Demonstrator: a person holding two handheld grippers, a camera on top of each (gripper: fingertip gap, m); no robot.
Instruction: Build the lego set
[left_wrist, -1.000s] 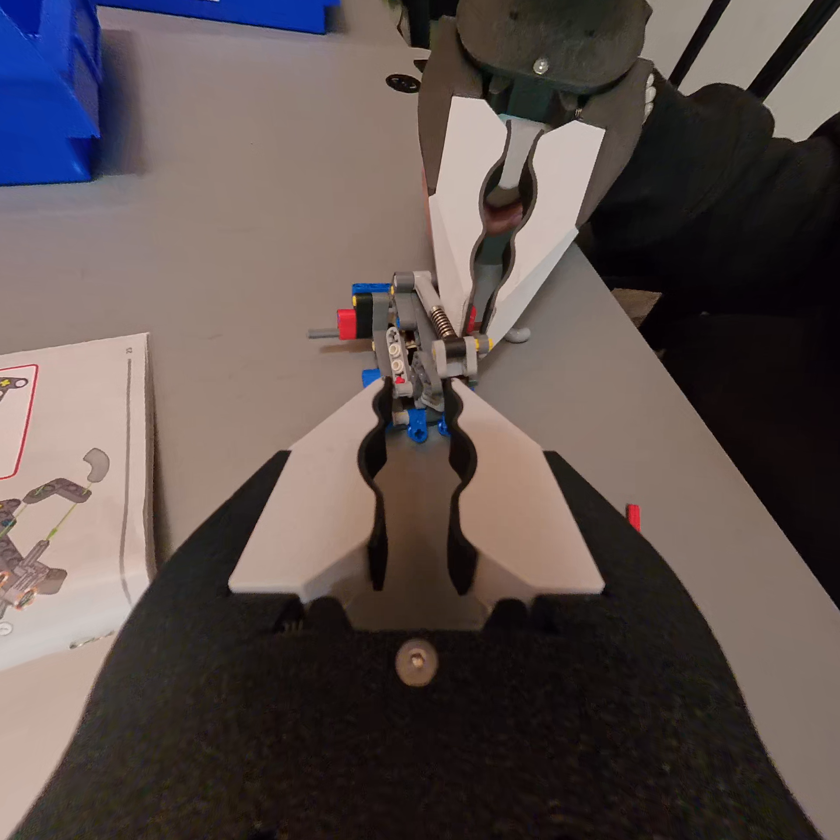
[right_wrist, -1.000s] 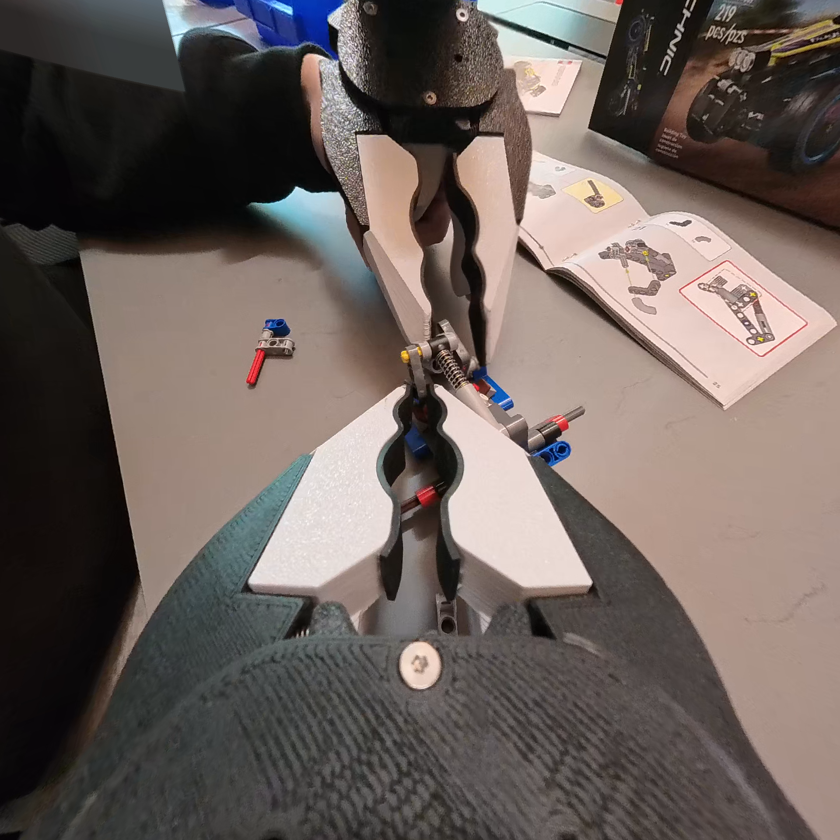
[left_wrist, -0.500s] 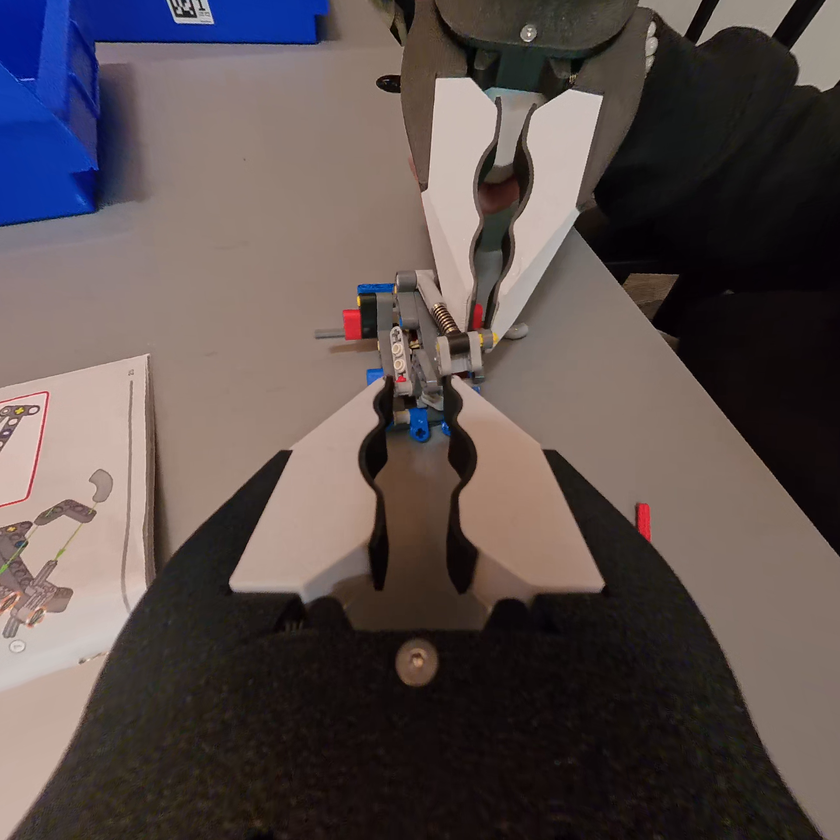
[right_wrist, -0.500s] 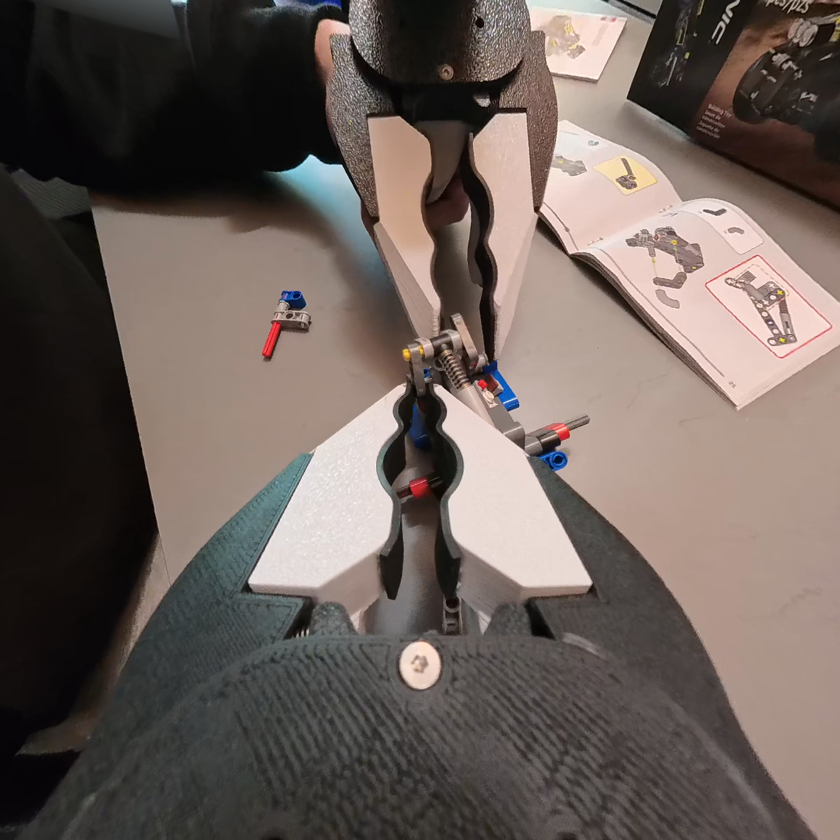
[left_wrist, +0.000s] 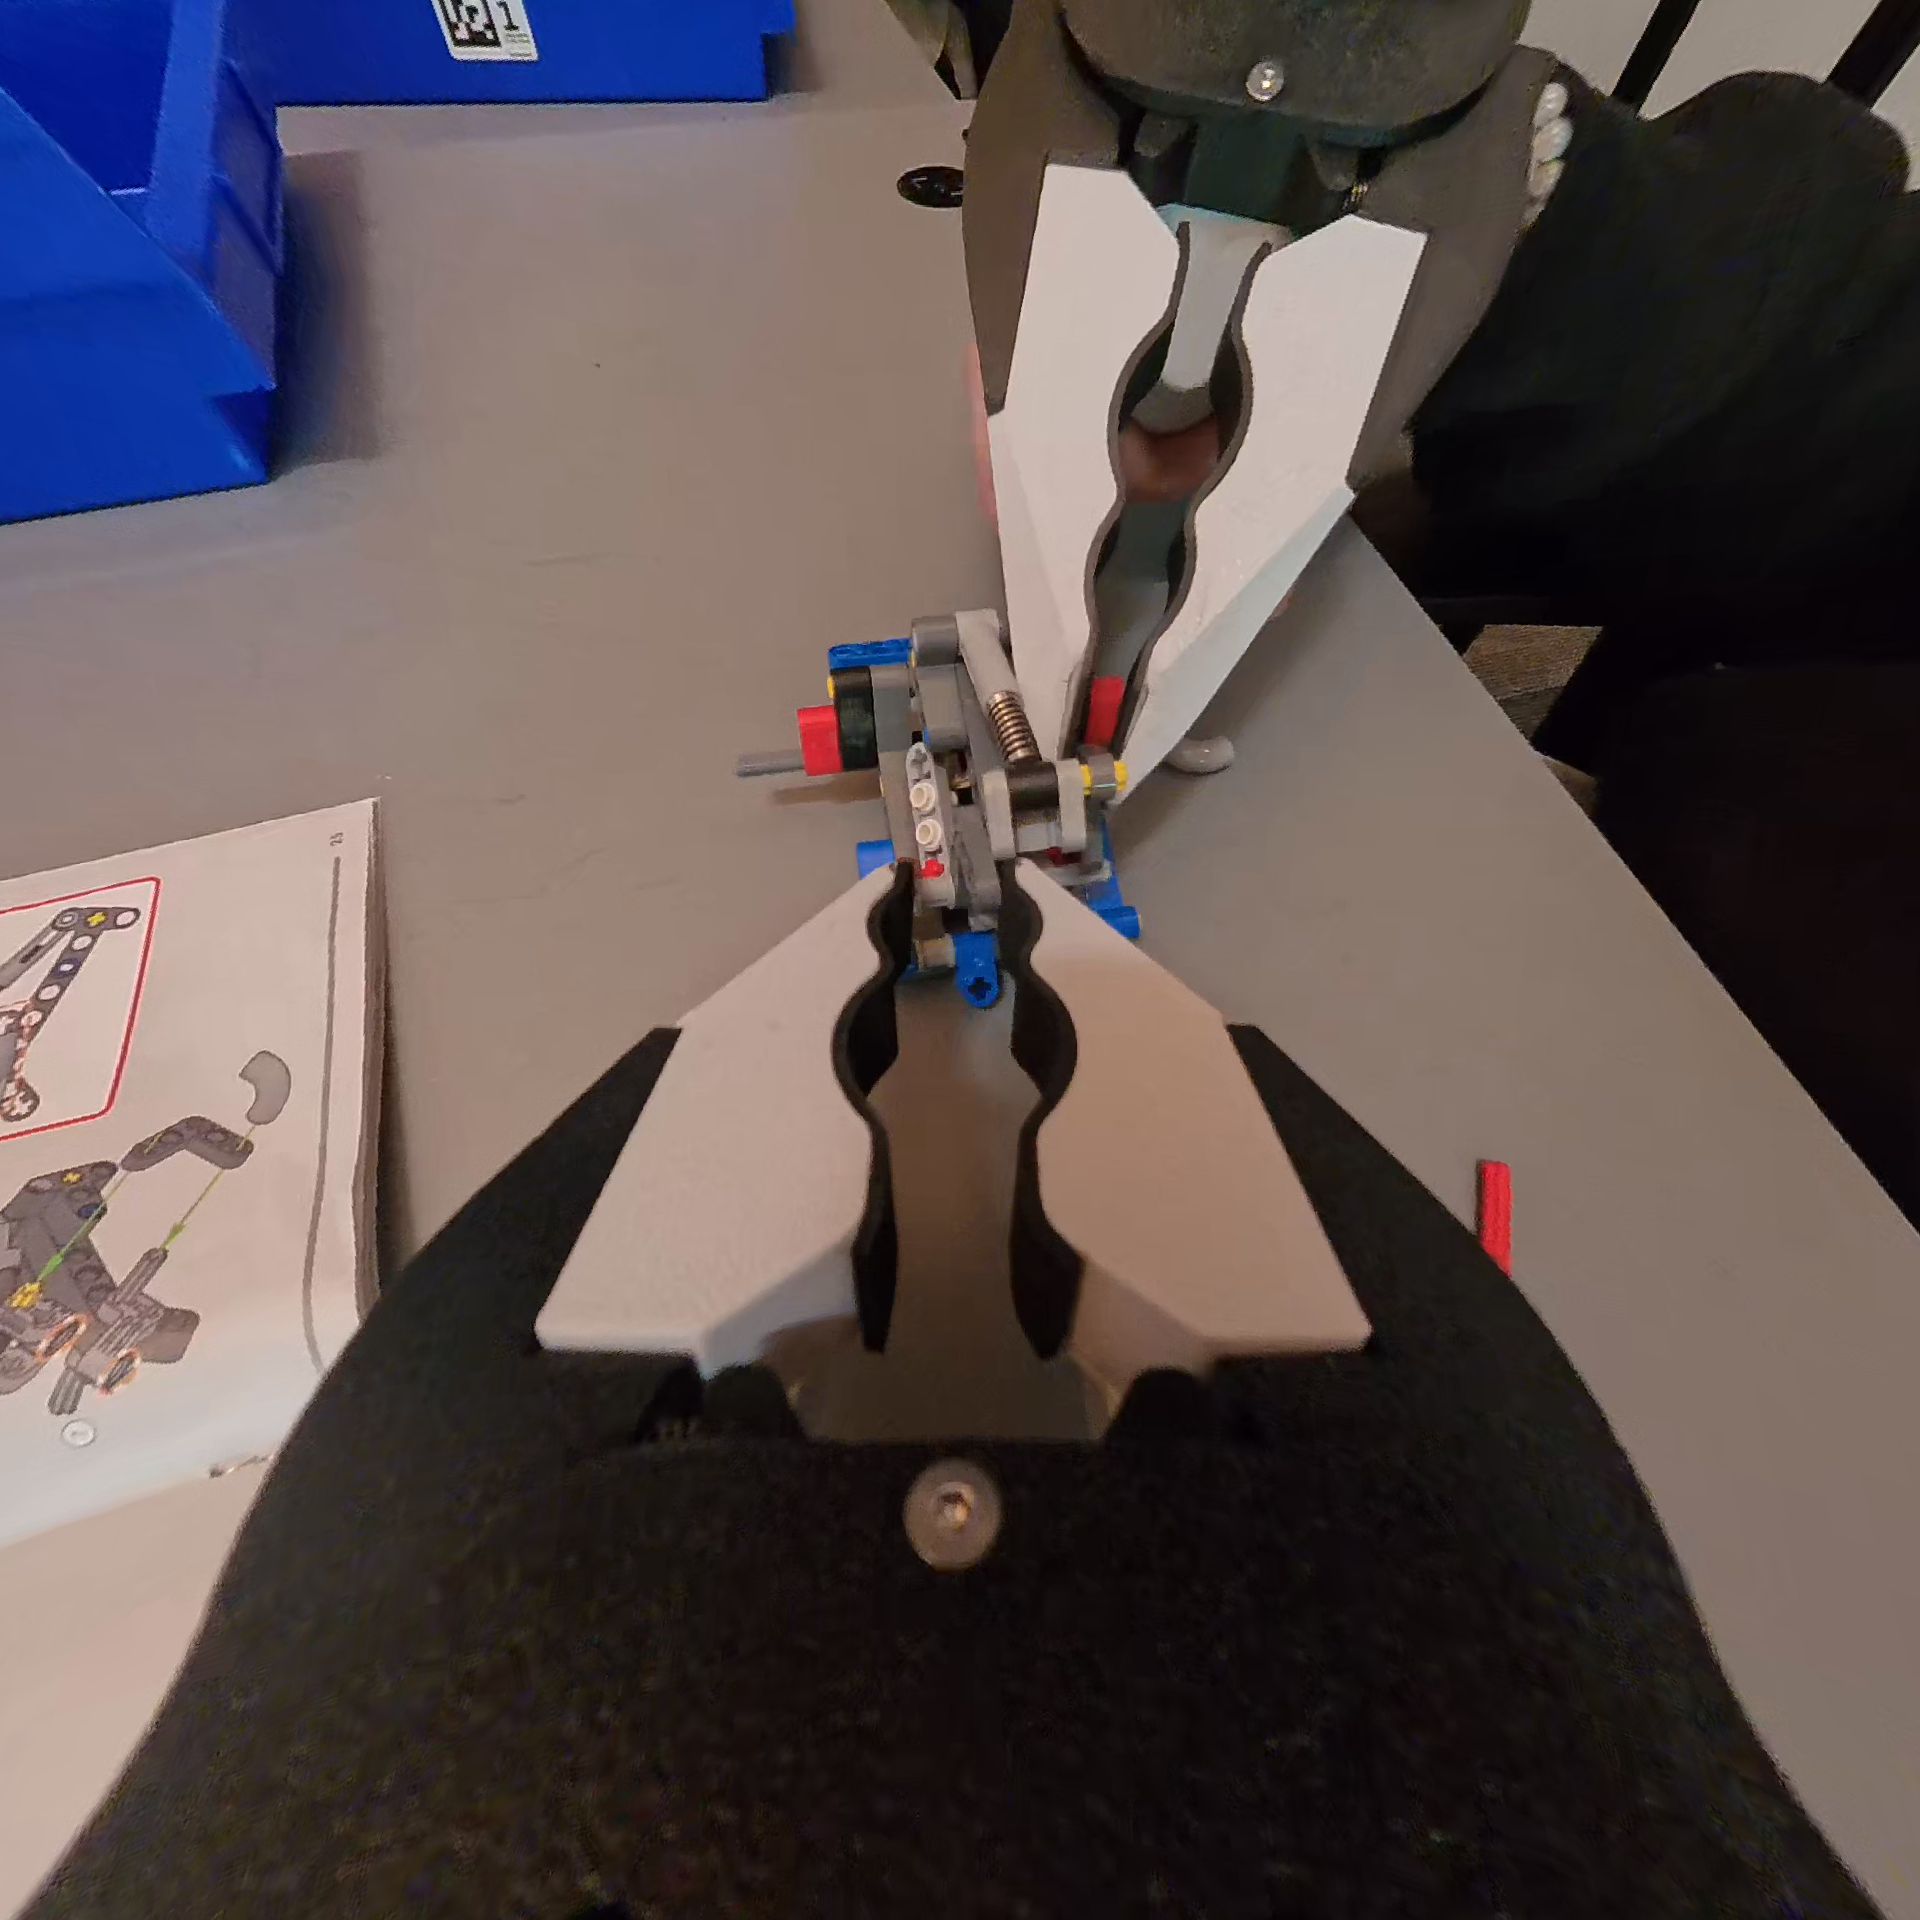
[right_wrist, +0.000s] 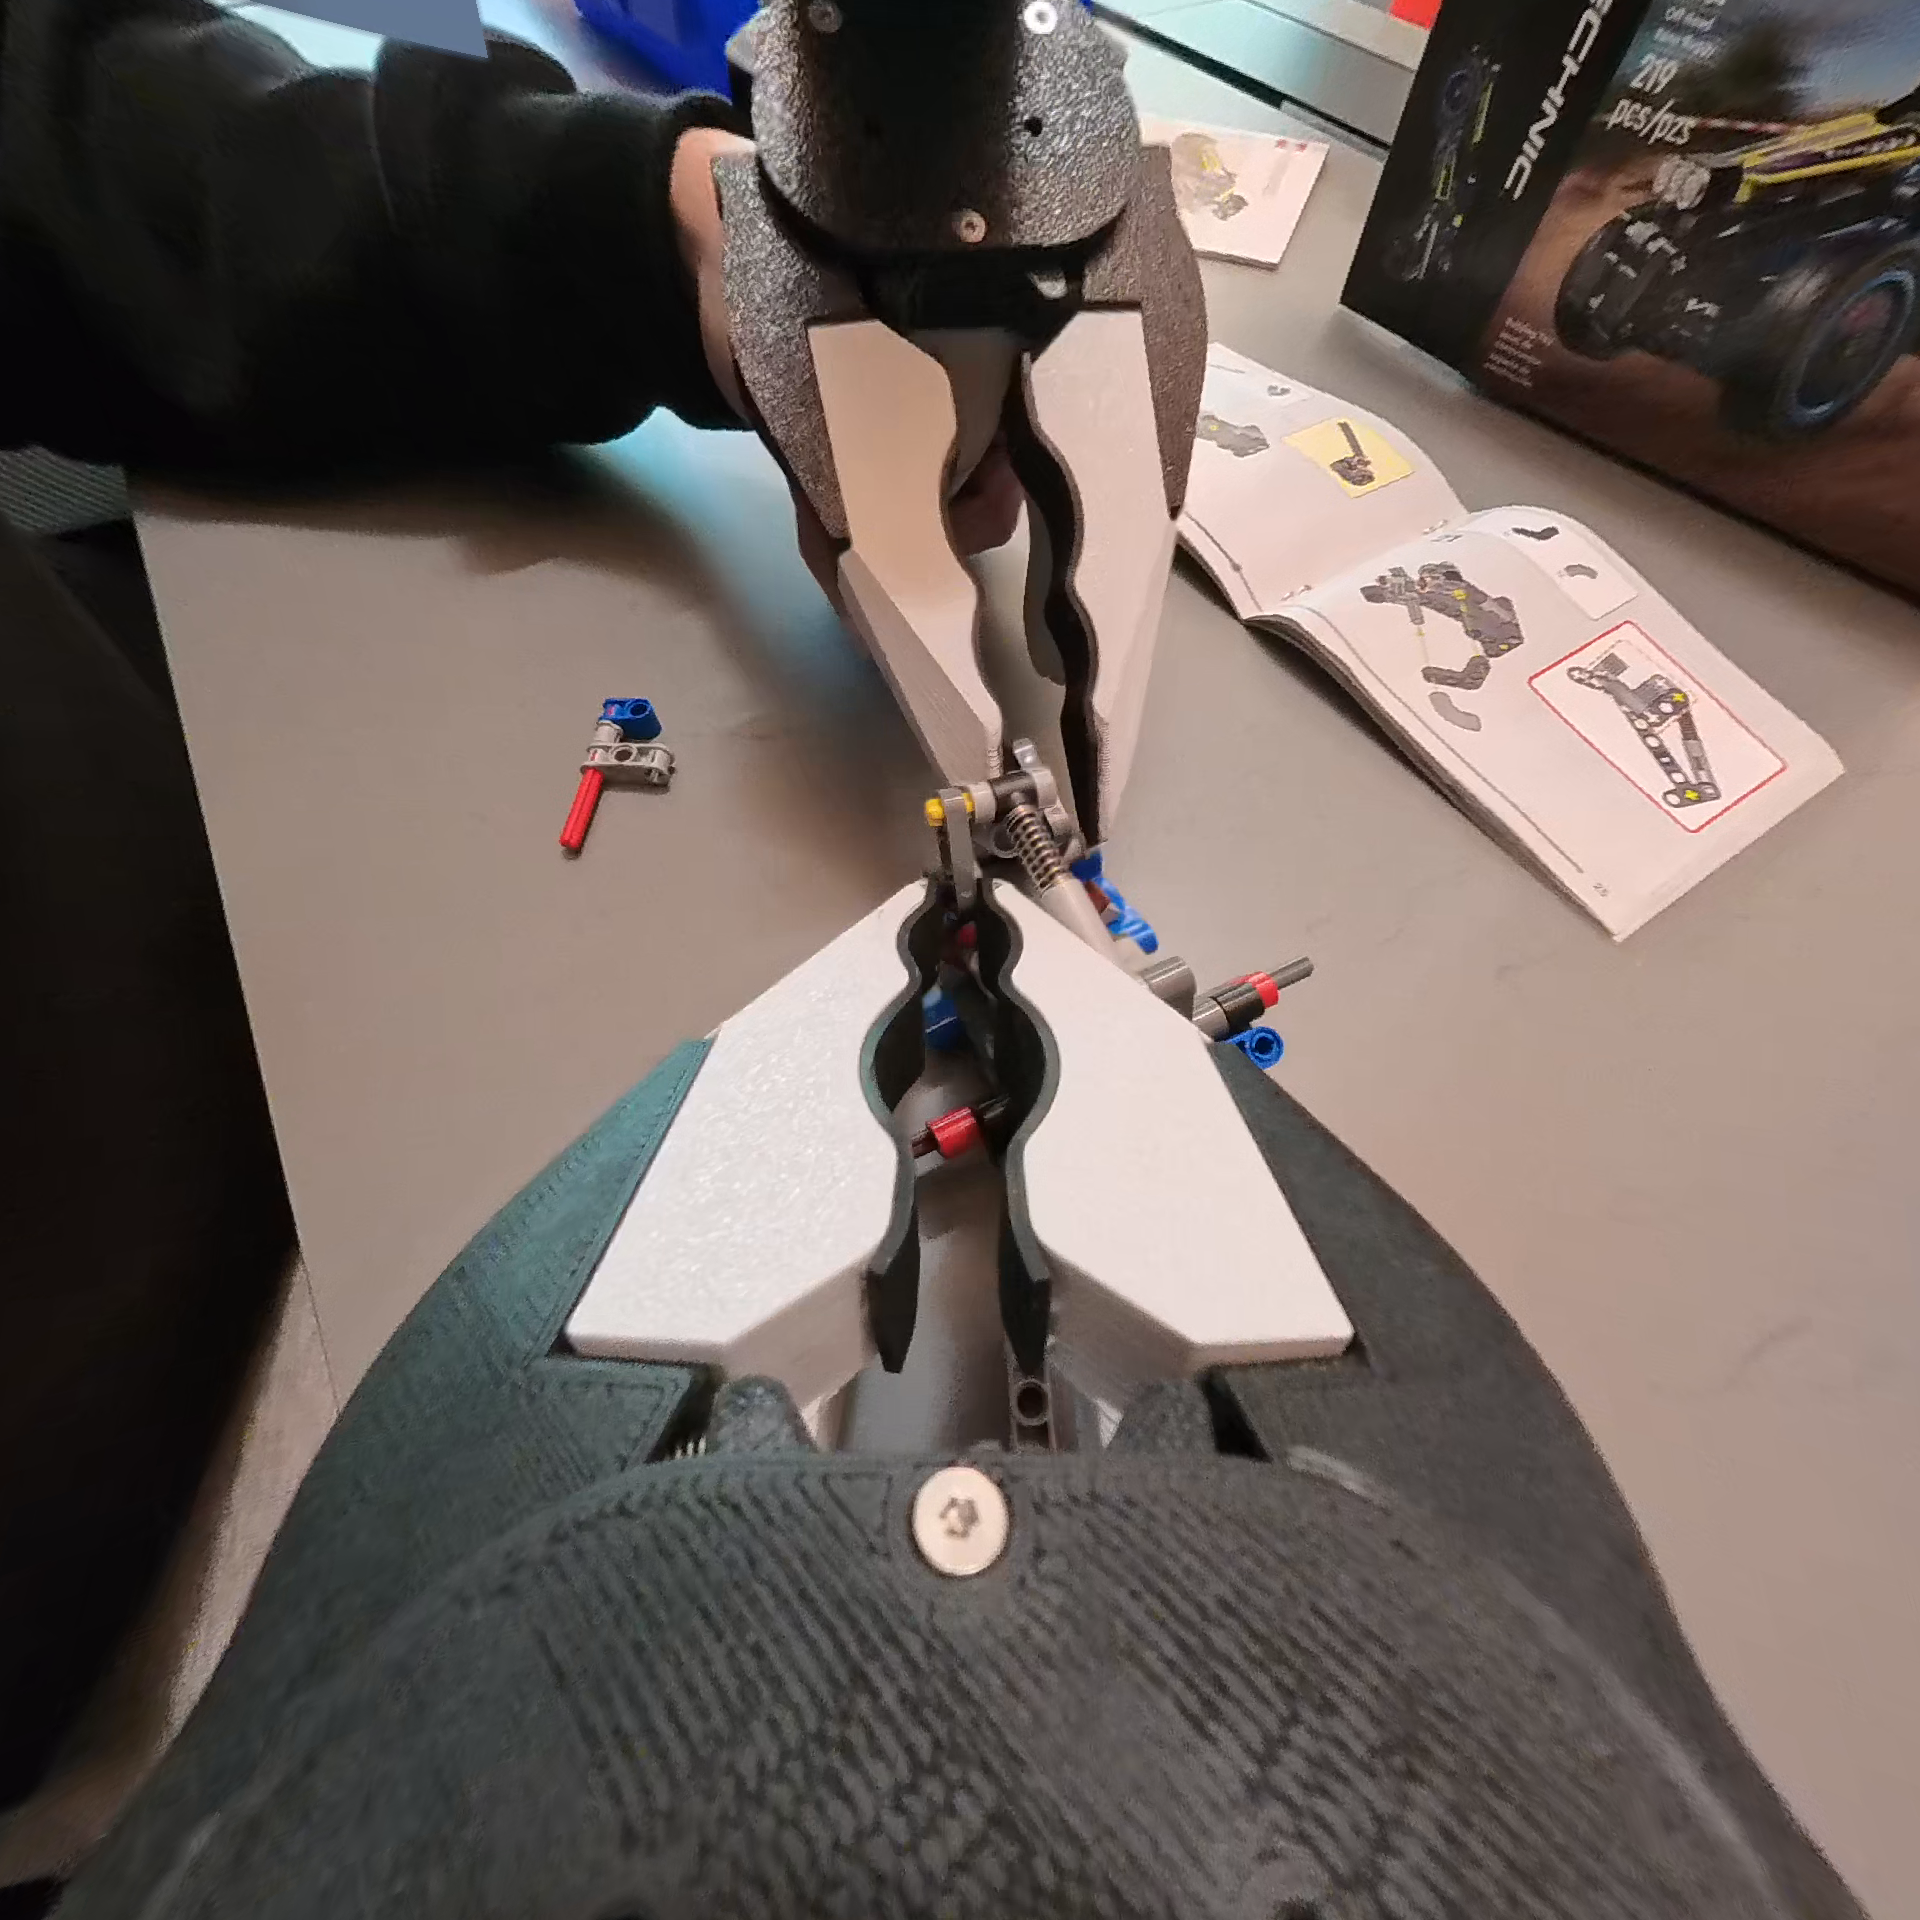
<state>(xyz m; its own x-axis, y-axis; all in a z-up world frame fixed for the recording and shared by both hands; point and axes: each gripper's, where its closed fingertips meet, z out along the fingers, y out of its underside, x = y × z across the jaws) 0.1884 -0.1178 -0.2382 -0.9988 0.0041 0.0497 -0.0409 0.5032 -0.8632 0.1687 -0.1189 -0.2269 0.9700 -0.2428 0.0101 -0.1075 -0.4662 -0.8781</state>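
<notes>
With my left gripper (left_wrist: 958, 883) fingers clamped on the grey-and-blue brick assembly (left_wrist: 966, 790) on the counter (left_wrist: 582, 468) and my right gripper (right_wrist: 961, 902) pinching its grey beam, I judge uneven pull could pop the spring strut (right_wrist: 1029, 831) loose.

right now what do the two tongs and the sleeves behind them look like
Both tongs have pale grey wedge-shaped fingers lined with wavy black pads. The left tongs sit in a black speckled housing with a silver screw; the right tongs in a dark green textured one. Black sleeves cover the person's arms.
</notes>
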